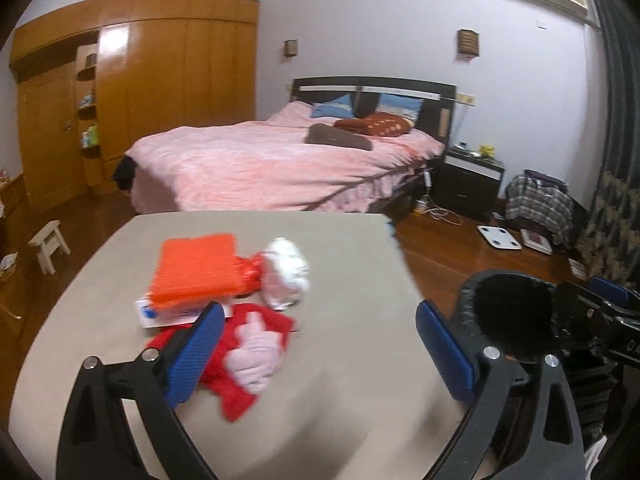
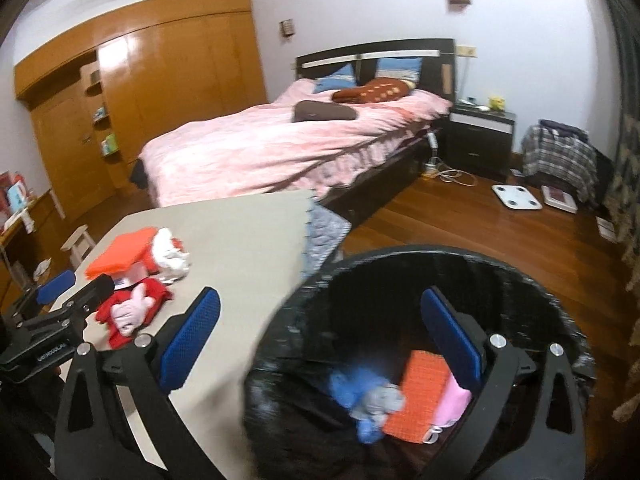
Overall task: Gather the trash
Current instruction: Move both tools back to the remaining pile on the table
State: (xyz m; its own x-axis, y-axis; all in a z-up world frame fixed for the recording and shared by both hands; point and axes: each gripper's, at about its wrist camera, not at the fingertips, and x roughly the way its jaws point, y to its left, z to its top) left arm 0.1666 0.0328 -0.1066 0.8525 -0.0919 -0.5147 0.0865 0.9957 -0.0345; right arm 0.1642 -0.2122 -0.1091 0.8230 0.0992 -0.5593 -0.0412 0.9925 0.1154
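Observation:
A heap of trash lies on the beige table (image 1: 340, 360): an orange pad (image 1: 196, 270), a white crumpled wad (image 1: 286, 272), a red wrapper with a pink piece (image 1: 248, 356), and a small white box (image 1: 168, 314). My left gripper (image 1: 316, 344) is open and empty just above the table, its left finger over the red wrapper. My right gripper (image 2: 320, 336) is open and empty above the black bin (image 2: 400, 320) beside the table. The bin holds a blue and grey wad (image 2: 368, 396), an orange pad (image 2: 420, 396) and a pink piece (image 2: 452, 404). The heap shows in the right view (image 2: 140, 276).
A bed with a pink cover (image 1: 280, 160) stands behind the table. A wooden wardrobe (image 1: 140, 80) lines the left wall. A small white stool (image 1: 48, 244) stands left of the table. A dark nightstand (image 1: 468, 180), a white scale (image 1: 499, 237) and a plaid-covered seat (image 1: 540, 200) are on the right.

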